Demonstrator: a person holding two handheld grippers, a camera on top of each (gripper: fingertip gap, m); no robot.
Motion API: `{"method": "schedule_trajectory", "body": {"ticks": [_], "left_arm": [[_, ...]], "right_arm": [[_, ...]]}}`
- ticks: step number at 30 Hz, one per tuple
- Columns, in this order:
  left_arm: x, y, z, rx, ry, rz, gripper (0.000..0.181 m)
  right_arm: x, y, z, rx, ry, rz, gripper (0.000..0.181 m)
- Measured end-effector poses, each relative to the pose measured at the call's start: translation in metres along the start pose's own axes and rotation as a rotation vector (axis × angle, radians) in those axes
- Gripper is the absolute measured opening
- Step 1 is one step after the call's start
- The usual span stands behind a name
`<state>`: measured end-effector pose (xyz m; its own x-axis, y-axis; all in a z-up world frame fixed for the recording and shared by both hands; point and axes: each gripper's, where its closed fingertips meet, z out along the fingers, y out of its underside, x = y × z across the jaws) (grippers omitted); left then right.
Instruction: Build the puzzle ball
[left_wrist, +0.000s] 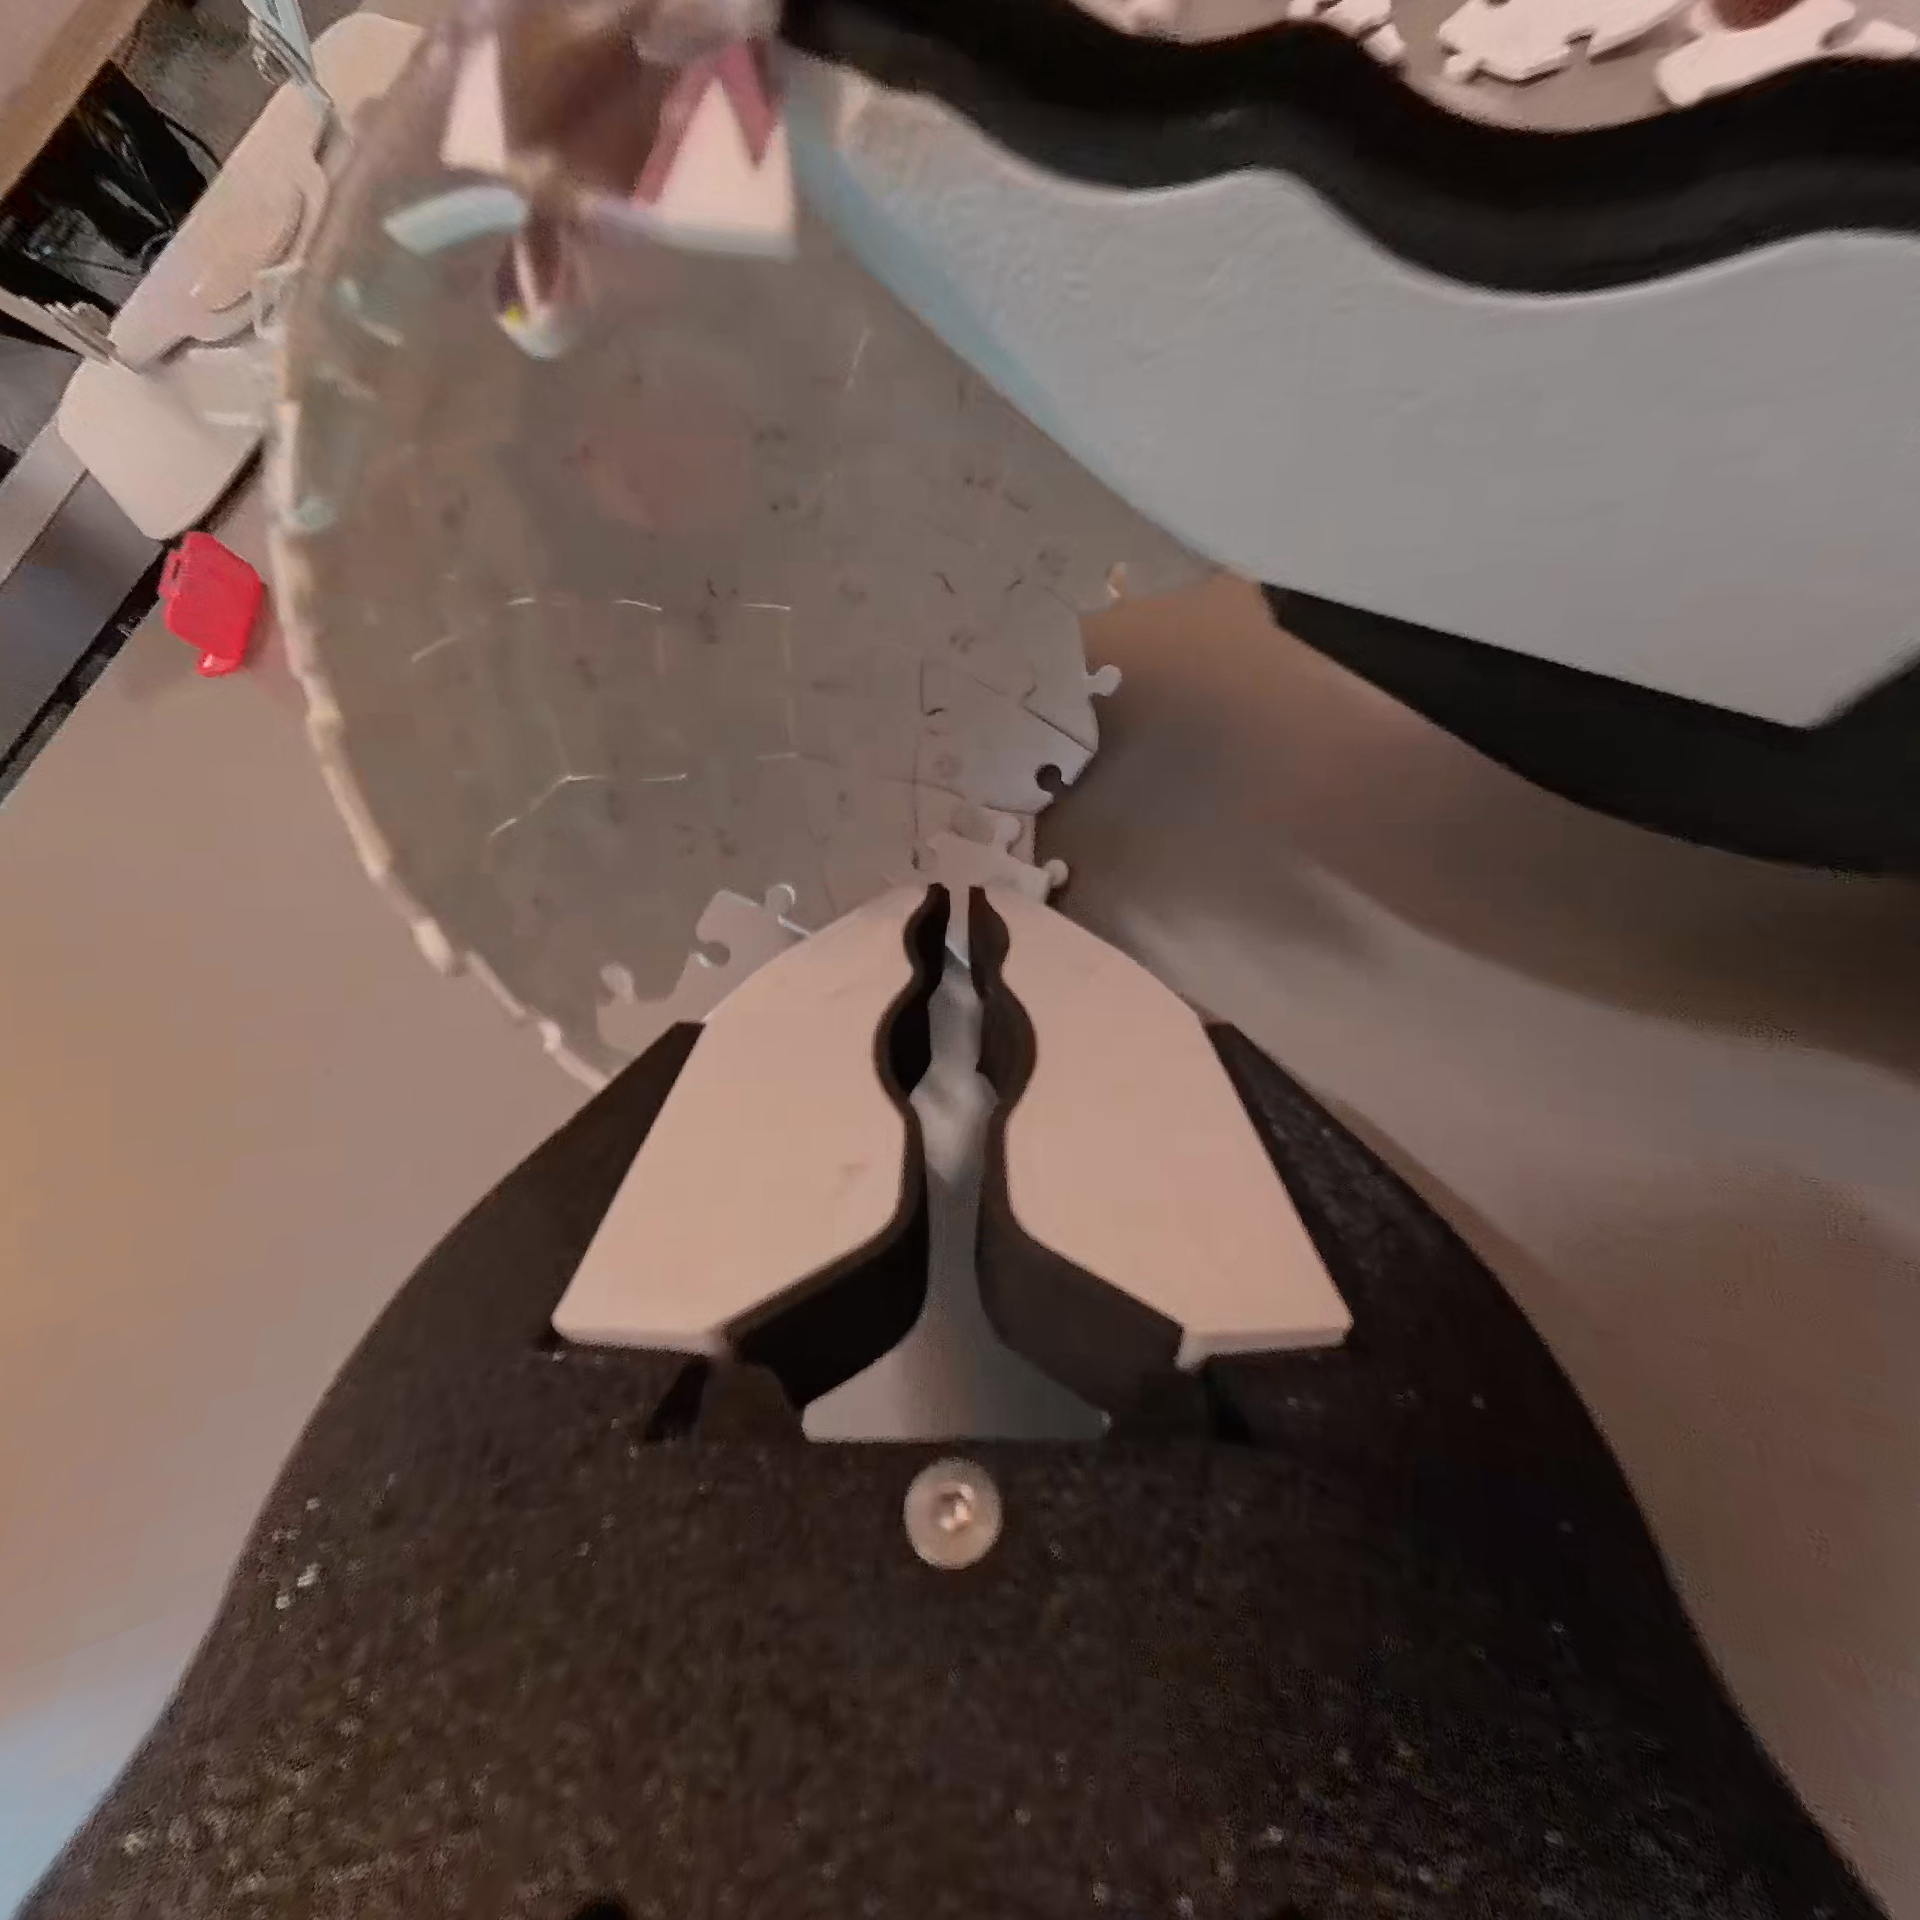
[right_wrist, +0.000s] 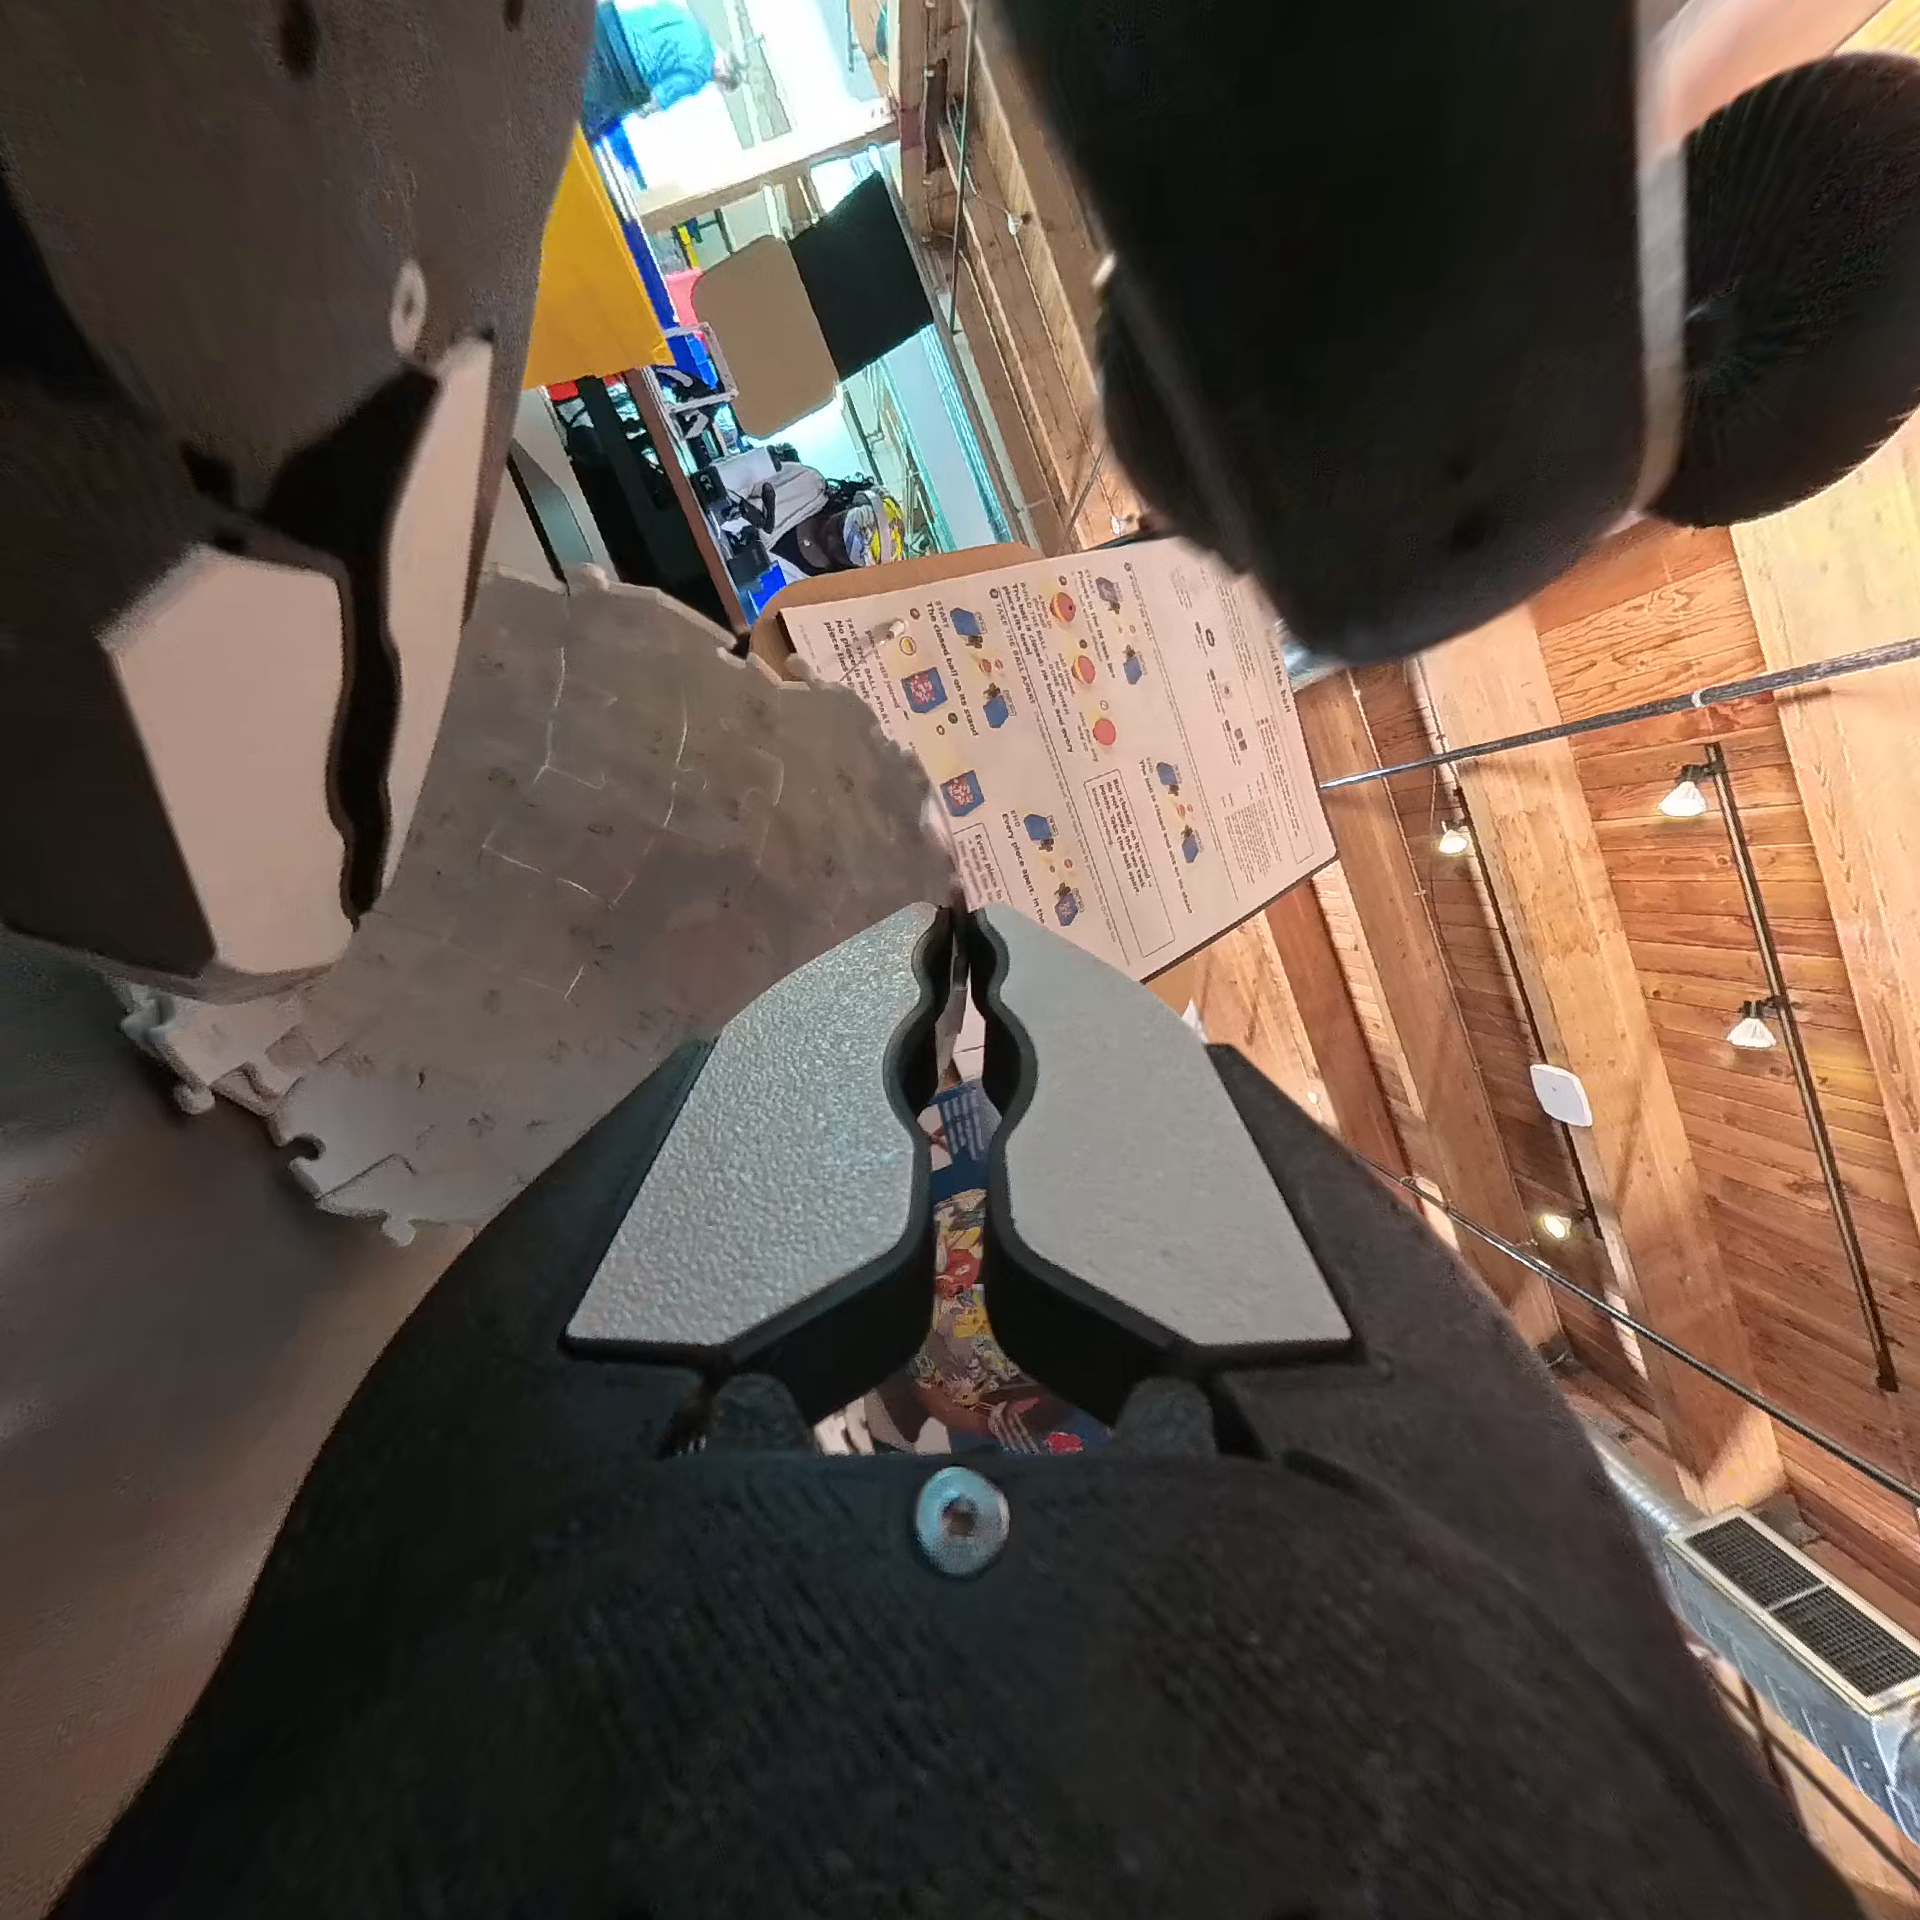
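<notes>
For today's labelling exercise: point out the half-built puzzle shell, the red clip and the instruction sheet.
Puzzle shell (left_wrist: 644, 665), left wrist view, middle of its grey inner face.
Red clip (left_wrist: 213, 603), left wrist view, centre of its body.
Instruction sheet (right_wrist: 1091, 738), right wrist view, middle of the printed page.

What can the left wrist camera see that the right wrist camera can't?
Only the left wrist view shows the red piece on the tan table. Only the right wrist view shows the instruction sheet, wooden wall and lamps. Both show the grey puzzle shell, with each gripper's fingers pinching its edge: left gripper, right gripper.
</notes>
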<state>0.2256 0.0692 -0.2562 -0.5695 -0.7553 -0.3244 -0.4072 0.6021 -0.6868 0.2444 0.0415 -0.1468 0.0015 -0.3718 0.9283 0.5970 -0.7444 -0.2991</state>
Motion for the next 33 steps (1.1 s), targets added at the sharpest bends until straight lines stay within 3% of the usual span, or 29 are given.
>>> {"method": "schedule_trajectory", "body": {"ticks": [5, 14, 16, 19, 23, 26, 29, 33], "left_arm": [[-0.004, 0.01, 0.012, -0.042, -0.001, -0.038, 0.001], [0.006, 0.019, -0.007, -0.065, 0.042, -0.245, 0.001], [0.003, 0.014, -0.015, -0.023, 0.036, -0.244, 0.003], [-0.023, -0.015, -0.04, 0.144, -0.056, -0.228, 0.005], [-0.065, -0.056, -0.073, 0.38, -0.236, -0.071, 0.024], [-0.073, -0.049, -0.058, 0.302, -0.263, 0.069, 0.04], [-0.07, -0.038, -0.038, 0.232, -0.212, 0.101, 0.044], [-0.07, -0.035, -0.026, 0.222, -0.225, 0.112, 0.015]], "right_arm": [[0.0, -0.001, 0.0, 0.01, 0.008, -0.025, 0.003], [-0.002, -0.006, 0.002, 0.028, 0.001, -0.043, 0.003], [-0.002, -0.005, 0.002, 0.027, 0.001, -0.04, 0.003], [-0.002, -0.006, 0.002, 0.028, 0.001, -0.044, 0.003], [-0.002, -0.007, 0.002, 0.026, 0.0, -0.052, 0.003], [-0.002, -0.006, 0.002, 0.025, -0.001, -0.051, 0.003], [-0.001, -0.006, 0.002, 0.023, -0.003, -0.047, 0.003], [-0.001, -0.006, 0.002, 0.024, -0.004, -0.04, 0.003]]}}
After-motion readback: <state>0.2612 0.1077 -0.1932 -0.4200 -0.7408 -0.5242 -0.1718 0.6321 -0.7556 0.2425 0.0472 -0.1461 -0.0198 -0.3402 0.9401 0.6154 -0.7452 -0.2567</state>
